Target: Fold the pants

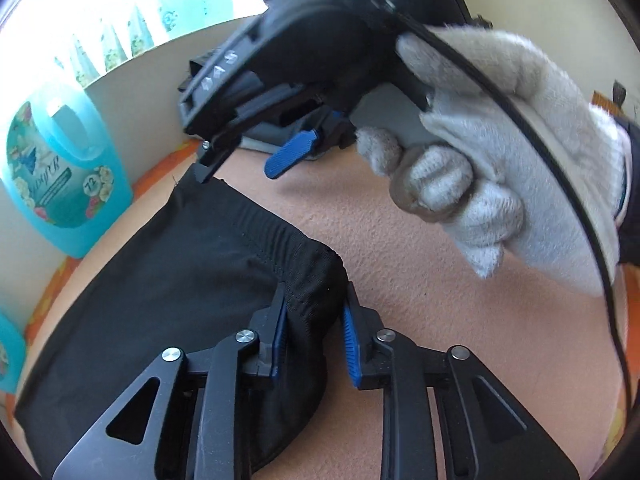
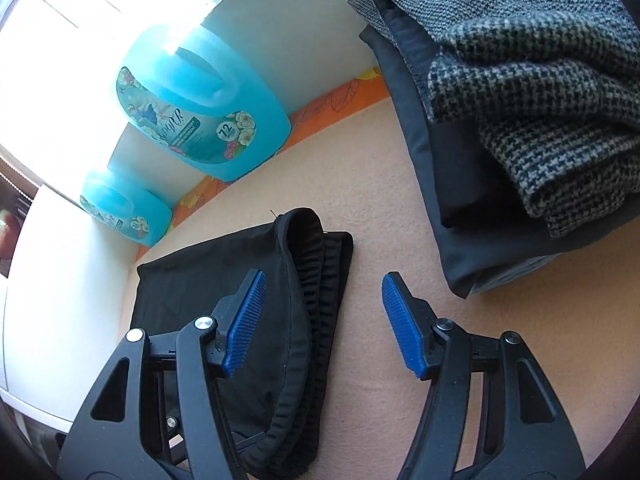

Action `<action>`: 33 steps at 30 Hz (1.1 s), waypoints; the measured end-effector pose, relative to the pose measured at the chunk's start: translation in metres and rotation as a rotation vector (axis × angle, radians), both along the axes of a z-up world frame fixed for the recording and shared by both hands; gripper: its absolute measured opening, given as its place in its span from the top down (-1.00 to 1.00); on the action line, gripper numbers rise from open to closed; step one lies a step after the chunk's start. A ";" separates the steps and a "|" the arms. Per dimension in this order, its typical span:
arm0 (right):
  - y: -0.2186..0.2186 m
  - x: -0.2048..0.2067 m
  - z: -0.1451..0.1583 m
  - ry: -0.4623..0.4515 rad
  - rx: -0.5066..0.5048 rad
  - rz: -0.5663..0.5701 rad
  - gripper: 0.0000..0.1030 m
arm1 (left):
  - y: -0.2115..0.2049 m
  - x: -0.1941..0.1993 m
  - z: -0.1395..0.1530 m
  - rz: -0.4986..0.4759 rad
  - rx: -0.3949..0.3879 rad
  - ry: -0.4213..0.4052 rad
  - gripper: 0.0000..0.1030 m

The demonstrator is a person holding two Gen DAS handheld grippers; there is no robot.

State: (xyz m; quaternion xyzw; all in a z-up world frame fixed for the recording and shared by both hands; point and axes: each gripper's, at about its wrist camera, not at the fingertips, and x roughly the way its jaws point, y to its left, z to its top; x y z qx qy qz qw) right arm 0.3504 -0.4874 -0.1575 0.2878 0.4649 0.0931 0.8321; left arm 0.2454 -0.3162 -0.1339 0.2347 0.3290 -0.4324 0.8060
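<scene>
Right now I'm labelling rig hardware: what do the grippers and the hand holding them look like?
Both grippers, the left gripper and right gripper, are black linkages with silver pivot pins and ribbed blue pads on the fingers. The right hand wears a fuzzy white glove with a dark sleeve; a black cable crosses it.

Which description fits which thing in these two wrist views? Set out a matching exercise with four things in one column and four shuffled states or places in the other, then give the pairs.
Things:
1. left gripper
2. right gripper
3. black pants
4. houndstooth garment

Descriptions:
A. lies on top of a pile of dark clothes
B. fingers wide apart, holding nothing
C. folded flat on the peach cloth
D. fingers closed on the edge of dark fabric

Pairs: 1-D, 2-B, 3-C, 4-A
</scene>
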 end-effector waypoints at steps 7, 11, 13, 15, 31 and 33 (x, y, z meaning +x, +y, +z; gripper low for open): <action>0.003 0.003 -0.014 0.050 0.123 0.014 -0.34 | 0.030 0.012 0.026 0.067 -0.190 0.100 0.66; 0.008 0.008 -0.018 0.053 0.190 0.012 -0.38 | 0.027 0.005 0.030 0.061 -0.190 0.095 0.66; 0.010 0.011 -0.021 0.059 0.244 0.004 -0.39 | 0.025 0.007 0.024 0.055 -0.174 0.090 0.66; 0.014 0.014 -0.021 0.049 0.225 0.000 -0.38 | 0.024 0.007 0.021 0.056 -0.178 0.101 0.66; 0.006 -0.018 0.044 -0.096 0.064 -0.005 0.78 | 0.021 -0.012 0.054 0.032 -0.272 0.081 0.67; -0.002 -0.029 0.058 -0.109 0.038 -0.022 0.78 | 0.019 -0.018 0.063 0.016 -0.305 0.094 0.67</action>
